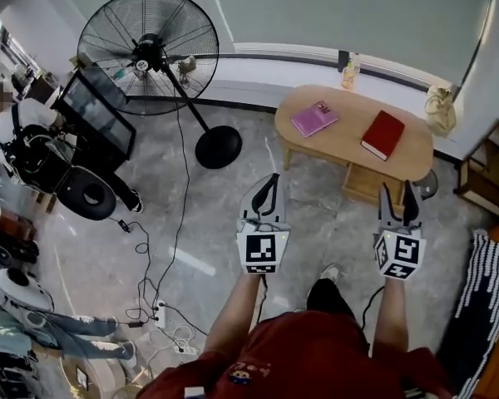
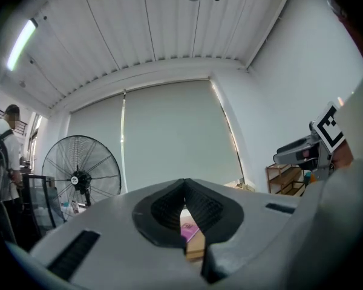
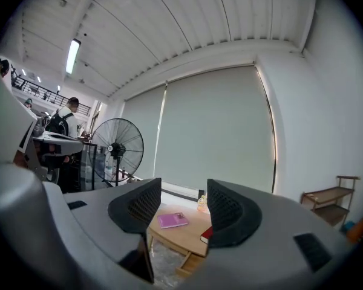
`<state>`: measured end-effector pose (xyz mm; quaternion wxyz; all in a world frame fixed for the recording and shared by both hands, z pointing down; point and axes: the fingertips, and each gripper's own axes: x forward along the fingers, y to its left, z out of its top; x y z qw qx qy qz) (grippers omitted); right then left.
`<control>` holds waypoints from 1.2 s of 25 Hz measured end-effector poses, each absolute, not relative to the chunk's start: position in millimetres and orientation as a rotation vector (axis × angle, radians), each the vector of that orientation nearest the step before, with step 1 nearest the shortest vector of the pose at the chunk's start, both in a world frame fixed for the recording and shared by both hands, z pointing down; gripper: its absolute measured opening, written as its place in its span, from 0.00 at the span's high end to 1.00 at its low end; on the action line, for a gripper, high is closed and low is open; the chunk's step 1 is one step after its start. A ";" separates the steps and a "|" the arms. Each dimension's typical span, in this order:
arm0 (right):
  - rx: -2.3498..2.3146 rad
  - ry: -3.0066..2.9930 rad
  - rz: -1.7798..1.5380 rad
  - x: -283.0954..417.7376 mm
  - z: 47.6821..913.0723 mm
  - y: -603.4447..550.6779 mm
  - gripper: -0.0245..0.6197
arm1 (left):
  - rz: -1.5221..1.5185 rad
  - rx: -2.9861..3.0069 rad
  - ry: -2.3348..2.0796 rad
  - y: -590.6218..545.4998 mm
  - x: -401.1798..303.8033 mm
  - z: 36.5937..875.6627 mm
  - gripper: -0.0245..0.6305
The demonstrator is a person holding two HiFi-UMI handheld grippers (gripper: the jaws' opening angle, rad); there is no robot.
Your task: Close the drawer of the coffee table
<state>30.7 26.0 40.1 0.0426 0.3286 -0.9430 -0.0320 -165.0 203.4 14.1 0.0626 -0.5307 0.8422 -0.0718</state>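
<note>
Both forearms reach forward side by side, tongs level. The left tongs [image 1: 273, 178] are closed on nothing. The right tongs [image 1: 397, 188] stand parted and empty. Well ahead is one bench [image 1: 349, 144], its single drawer [image 1: 366, 185] pulled out beneath the top. On top lie one pink book [image 1: 313, 117], one red book [image 1: 382, 134] and one bottle [image 1: 349, 73].

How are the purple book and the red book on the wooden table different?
The purple book has a small dark mark on its cover; the red book looks plain. The red book also looks thicker than the purple book. In the head view the purple book lies toward the table's left end, the red book toward its right end. Both lie closed and flat on the oval wooden coffee table, a little askew.
</note>
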 end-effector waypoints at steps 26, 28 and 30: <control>1.807 -2.428 -0.062 192.7 44.1 -190.0 0.62 | -0.106 -2.274 1.952 -158.8 -78.7 23.4 0.95; 1.883 -2.367 -0.074 196.0 44.4 -184.6 0.62 | -0.080 -2.324 1.892 -167.4 -82.0 29.0 0.95; 1.951 -2.313 -0.083 190.2 42.8 -176.4 0.62 | -0.056 -2.367 1.830 -172.2 -90.5 31.4 0.95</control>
